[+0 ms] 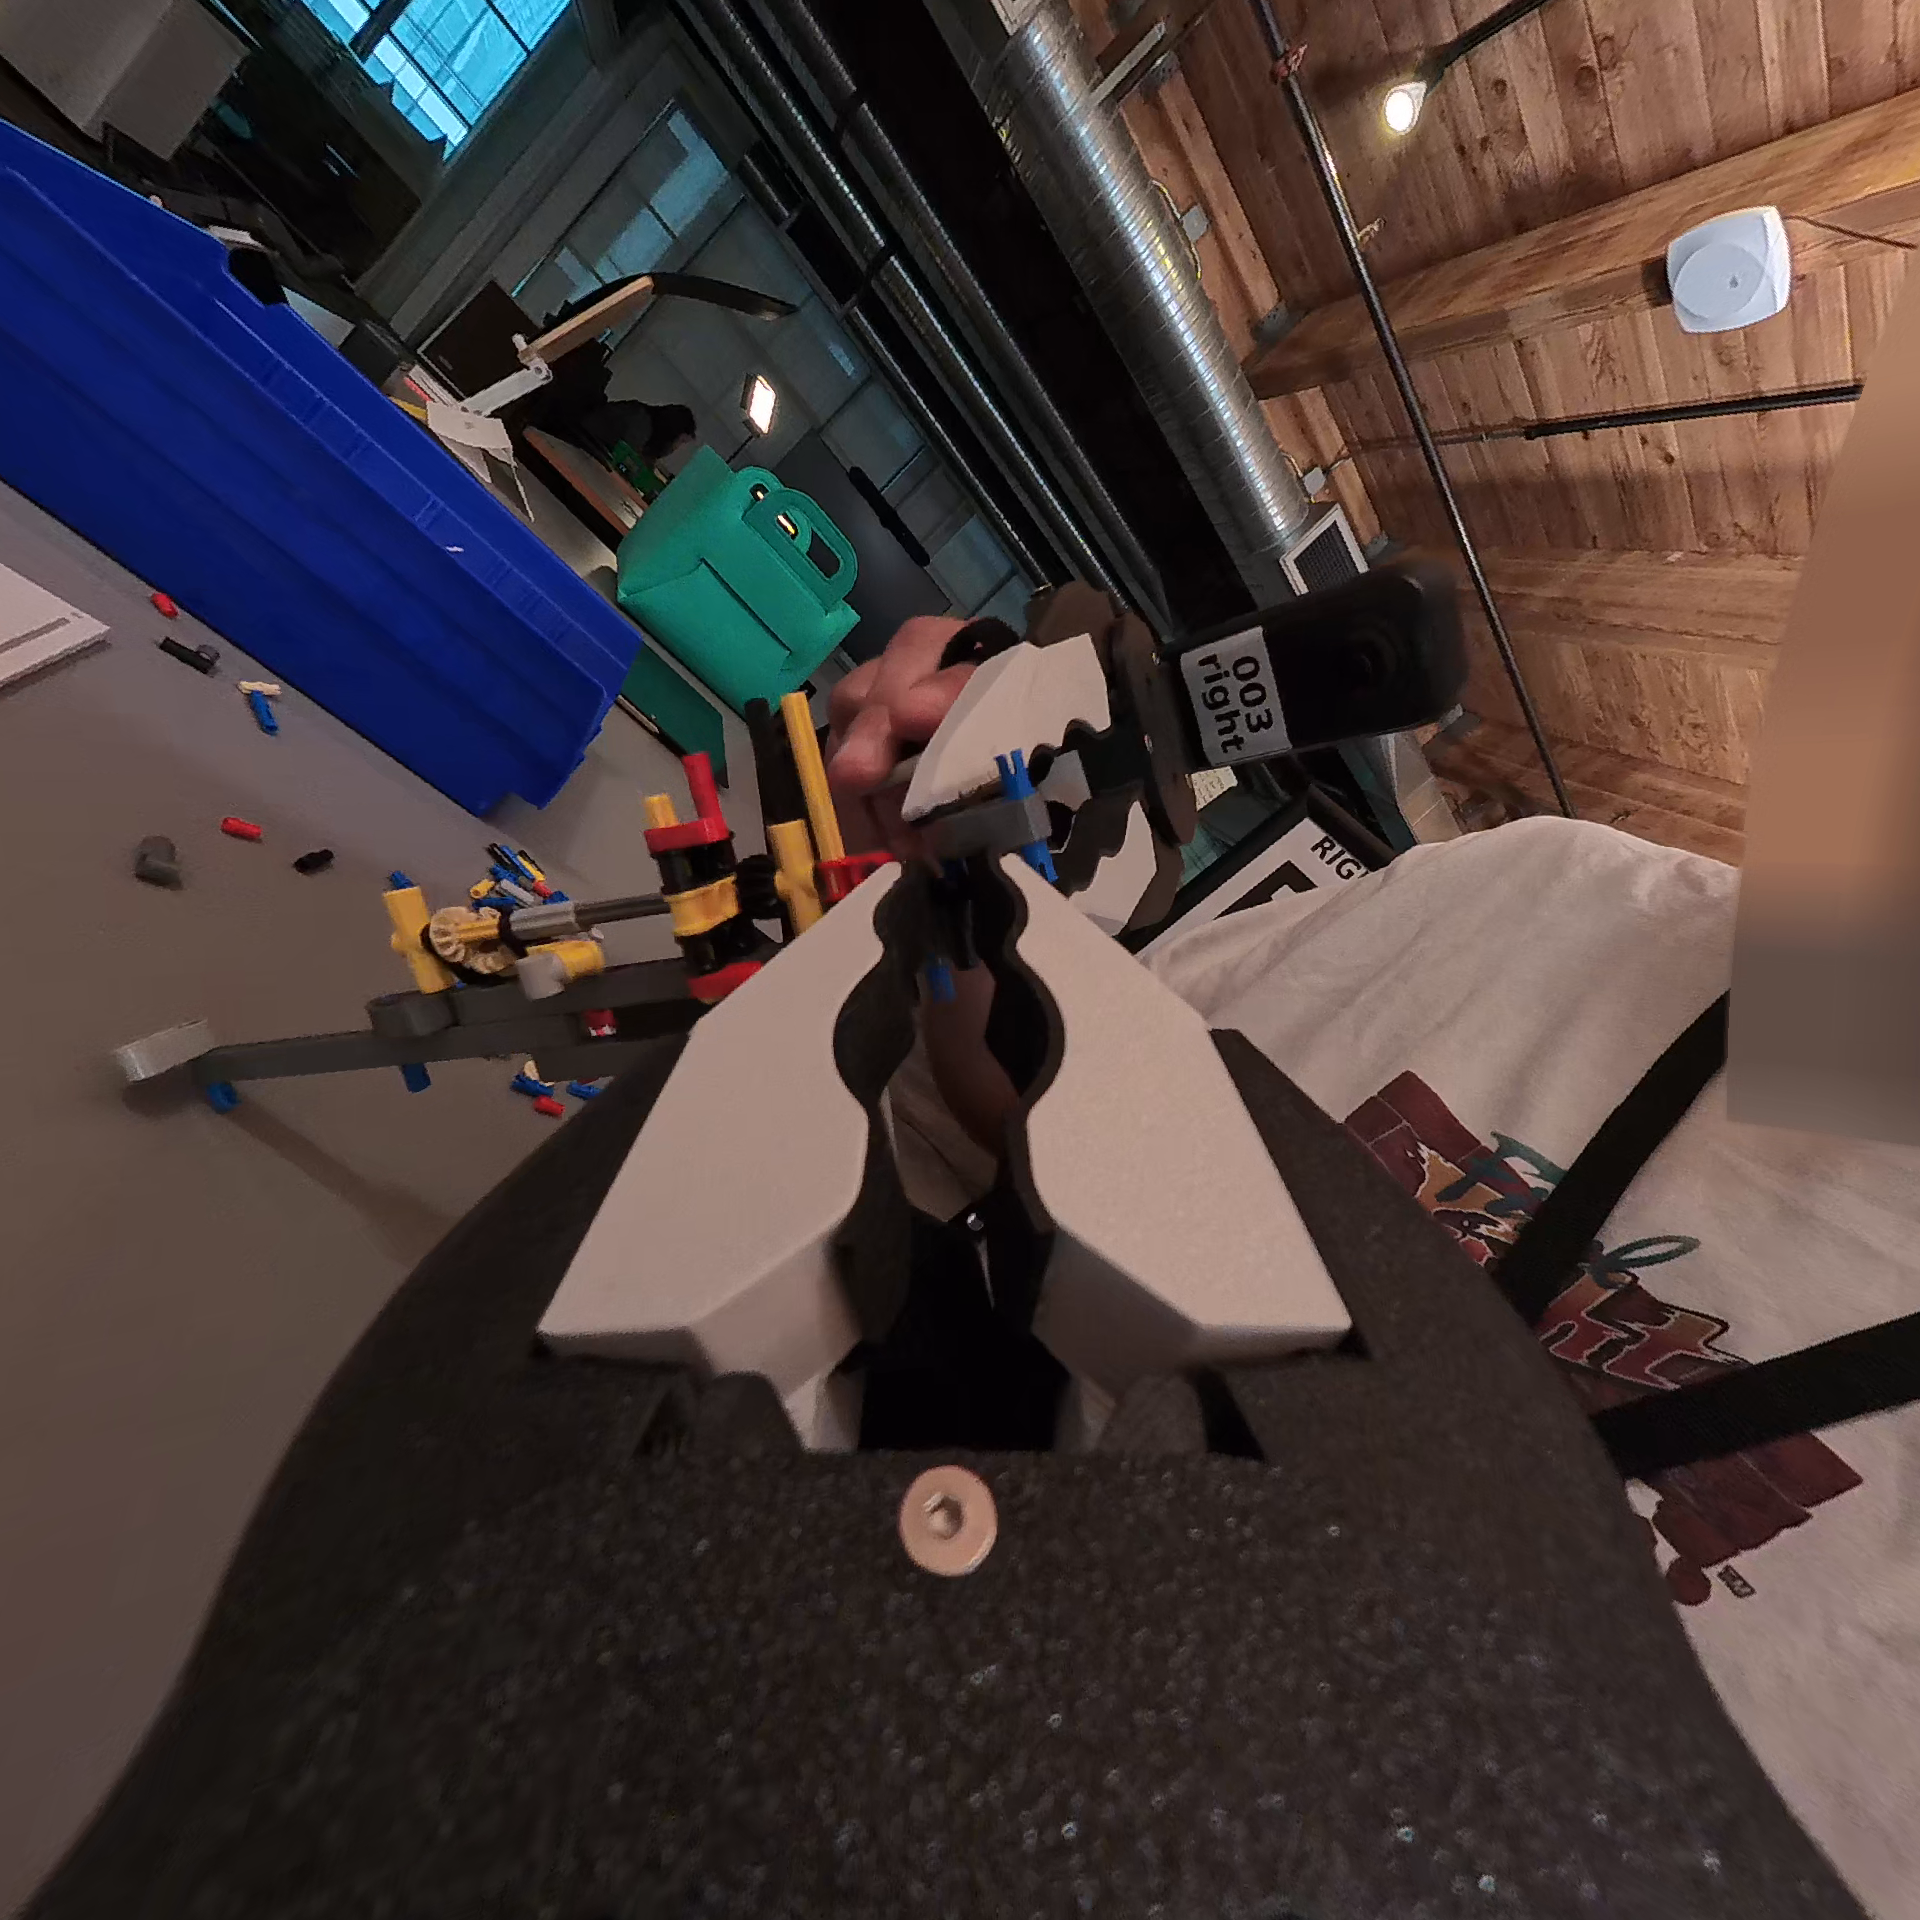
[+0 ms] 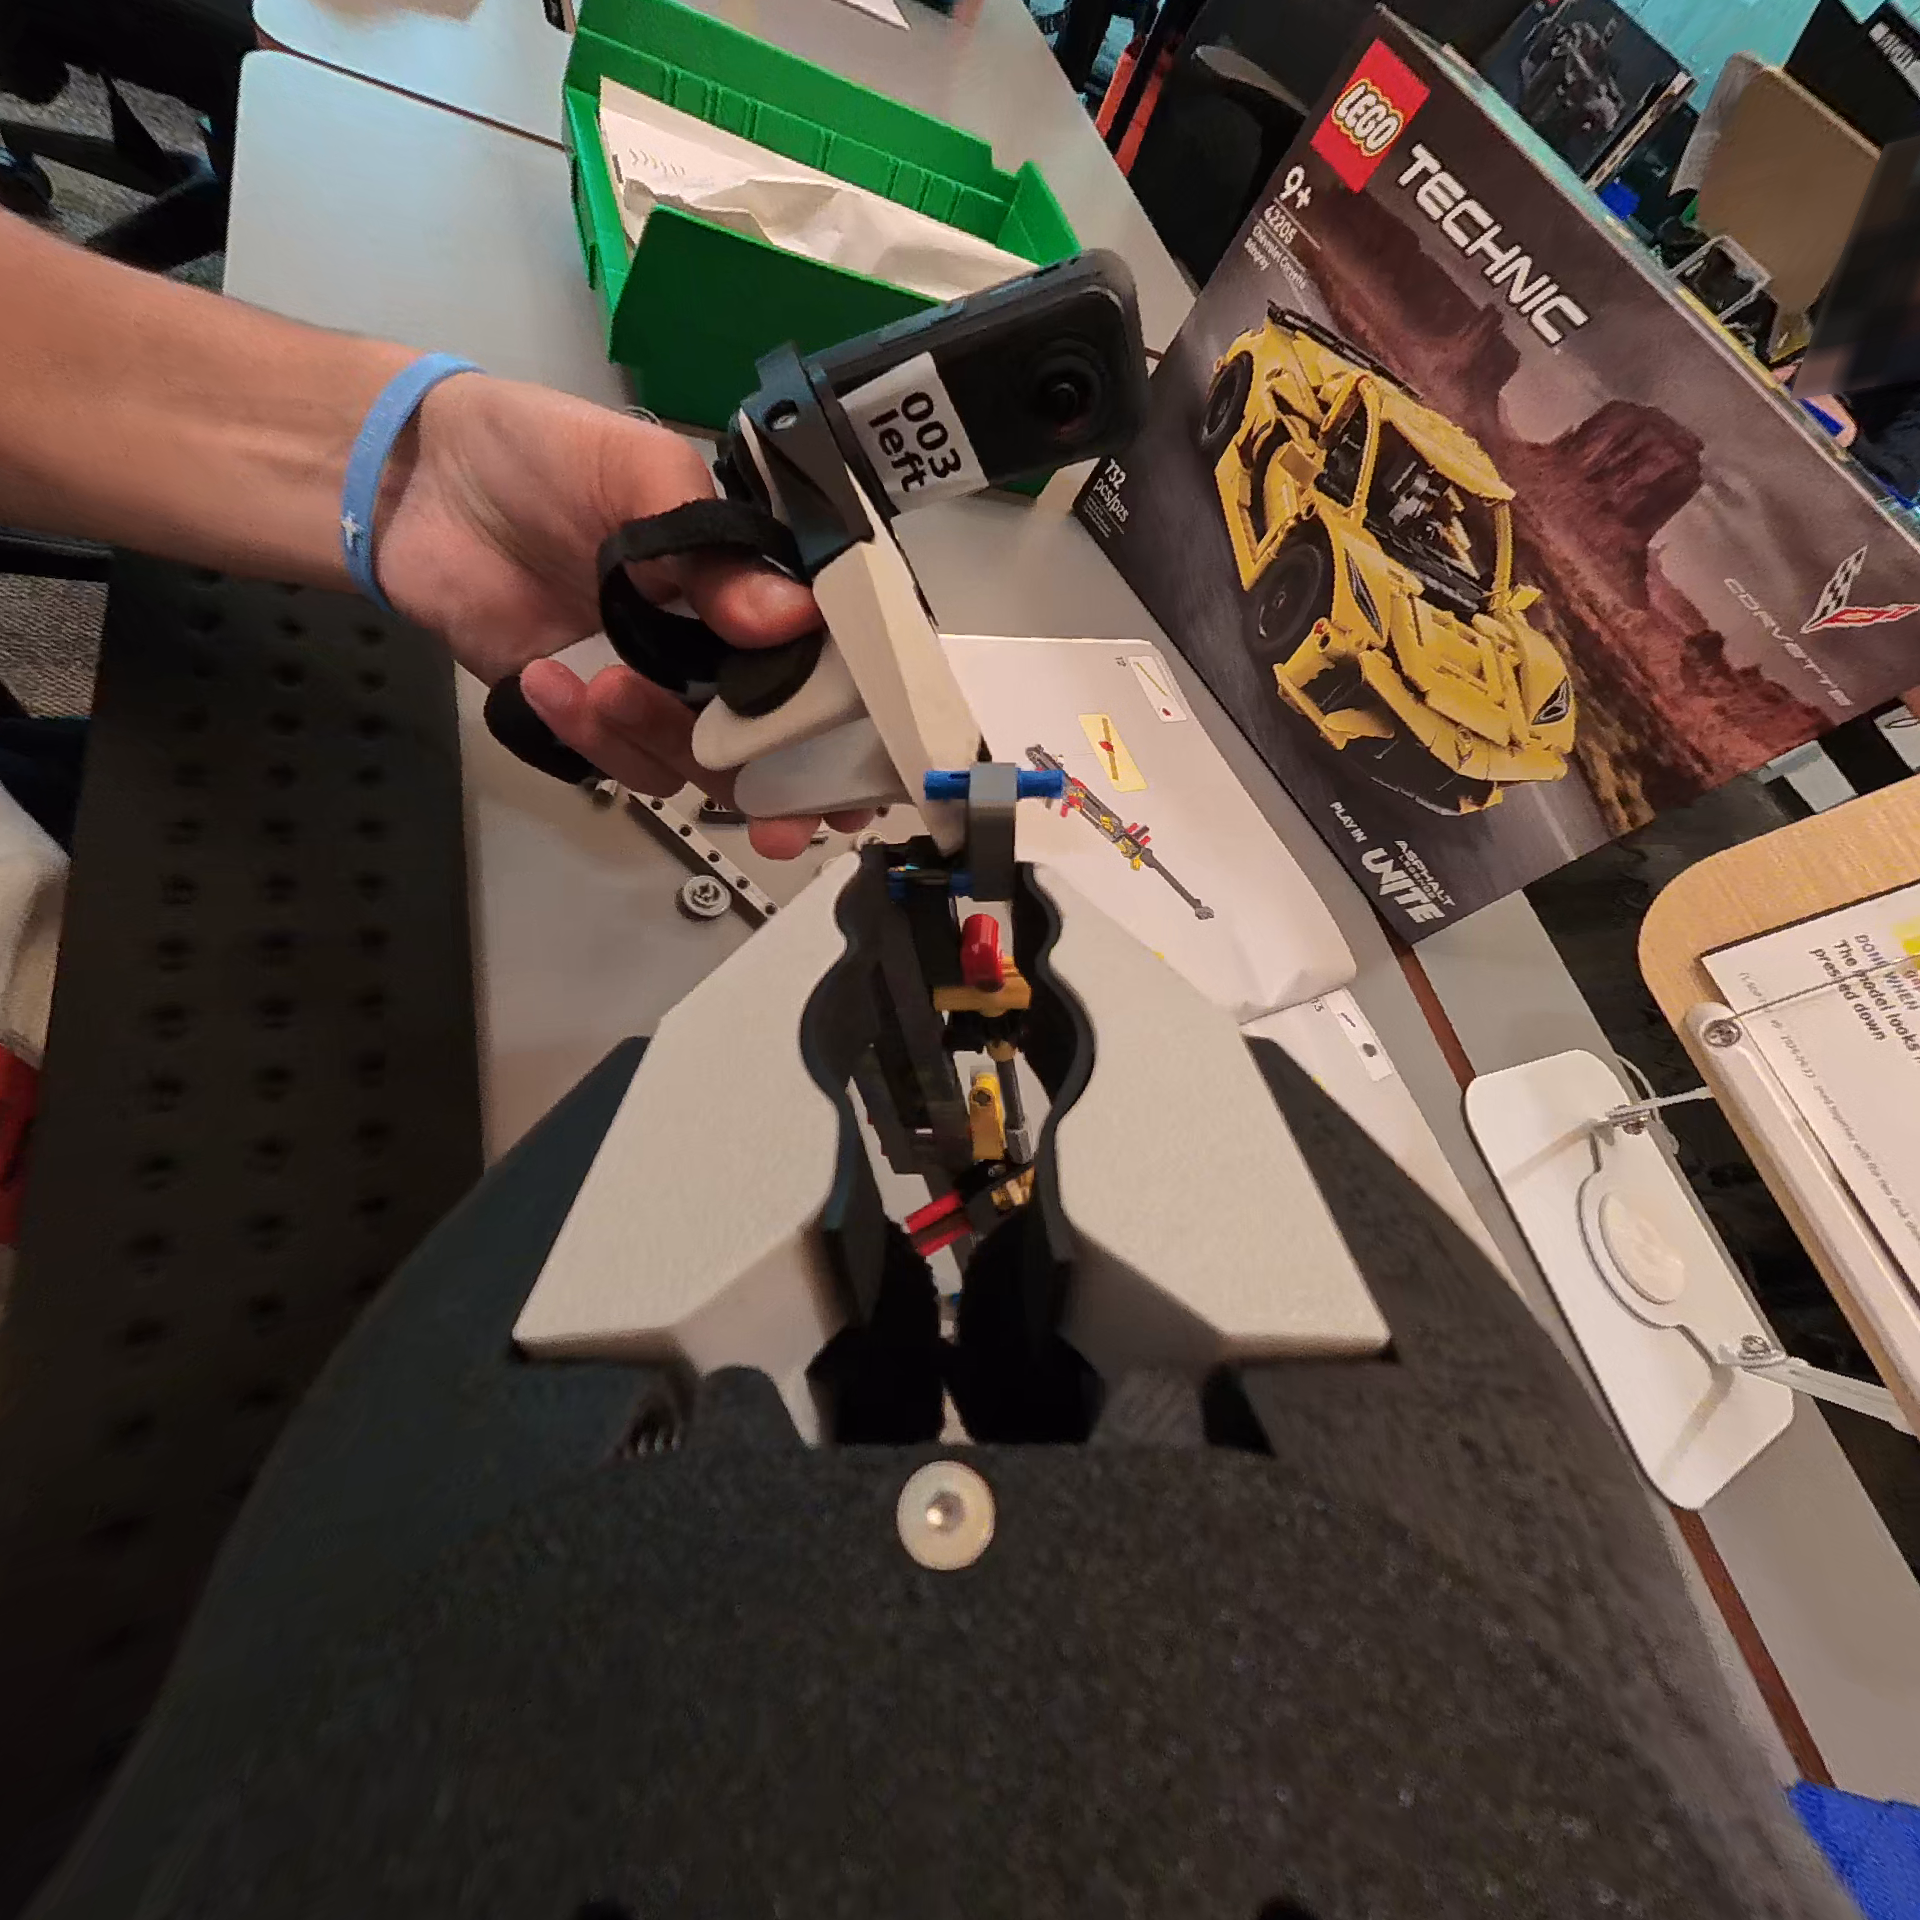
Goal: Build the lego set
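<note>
Both claws meet in the air above the grey bench (image 2: 395, 208), tips nearly touching. Left claw (image 1: 951, 883): white fingers drawn close at the tips, clamped on the near end of the partly built lego assembly (image 1: 582, 966), a long dark grey beam carrying yellow, red and black parts, which juts away from the tips, over the bench. Right claw (image 2: 951, 883): fingers likewise narrowed, pinching a small grey connector (image 2: 992, 831) with blue pins (image 2: 940, 784) through it. In the right wrist view the connector sits just at the assembly's end, beside the tip of the left claw; whether it is seated on the assembly I cannot tell. Loose small pieces (image 1: 520, 873), red, blue, black and yellow, lie scattered on the bench beyond the assembly, near a blue bin (image 1: 260, 520). Open instruction booklet (image 2: 1091, 831) lies flat on the bench under the claws, the lego box (image 2: 1455, 520) propped behind it, a green bin (image 2: 790, 208) further back.
</note>
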The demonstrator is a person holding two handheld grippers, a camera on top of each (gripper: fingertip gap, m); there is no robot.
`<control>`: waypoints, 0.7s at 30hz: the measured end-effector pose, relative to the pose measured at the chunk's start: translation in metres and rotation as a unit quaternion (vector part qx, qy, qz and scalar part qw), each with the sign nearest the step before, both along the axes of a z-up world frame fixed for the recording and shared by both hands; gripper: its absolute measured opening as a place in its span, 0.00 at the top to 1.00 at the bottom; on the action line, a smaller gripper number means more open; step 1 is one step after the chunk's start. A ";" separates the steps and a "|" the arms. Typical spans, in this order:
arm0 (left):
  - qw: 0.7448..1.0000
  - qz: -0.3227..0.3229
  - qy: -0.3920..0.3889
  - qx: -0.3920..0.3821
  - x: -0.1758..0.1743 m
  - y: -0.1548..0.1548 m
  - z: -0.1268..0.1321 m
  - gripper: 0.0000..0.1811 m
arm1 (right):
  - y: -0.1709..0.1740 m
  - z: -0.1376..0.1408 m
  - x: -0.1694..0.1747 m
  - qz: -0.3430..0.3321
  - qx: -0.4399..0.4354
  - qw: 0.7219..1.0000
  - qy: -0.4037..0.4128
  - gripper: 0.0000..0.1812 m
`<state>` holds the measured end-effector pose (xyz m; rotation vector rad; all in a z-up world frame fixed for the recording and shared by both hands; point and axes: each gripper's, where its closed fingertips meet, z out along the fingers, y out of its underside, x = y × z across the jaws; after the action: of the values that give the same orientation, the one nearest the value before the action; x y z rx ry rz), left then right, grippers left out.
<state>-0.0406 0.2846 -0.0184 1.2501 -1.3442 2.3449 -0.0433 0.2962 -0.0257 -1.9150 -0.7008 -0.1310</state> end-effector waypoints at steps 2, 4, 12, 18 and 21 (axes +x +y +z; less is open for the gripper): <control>1.000 0.007 0.001 -0.004 0.002 0.001 0.001 0.97 | 0.002 0.001 0.002 -0.007 0.010 1.000 -0.010 0.88; 1.000 0.004 -0.004 0.004 0.001 0.001 0.003 0.97 | 0.002 0.004 0.002 0.001 0.028 0.999 -0.023 0.87; 0.975 0.086 -0.049 0.201 -0.002 0.010 -0.019 0.88 | 0.004 0.014 0.006 -0.005 0.062 0.997 0.054 0.87; 0.875 0.230 -0.206 0.372 -0.004 0.012 -0.004 0.92 | 0.004 0.015 0.004 0.004 0.065 0.995 0.075 0.87; 0.882 0.183 -0.232 0.368 -0.009 0.001 0.001 0.94 | -0.003 0.022 -0.002 0.046 0.065 0.986 0.149 0.87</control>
<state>-0.0500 0.2852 -0.0170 1.2094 -2.5363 2.5796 -0.0456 0.2930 -0.0040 -1.7267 -0.5619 0.1614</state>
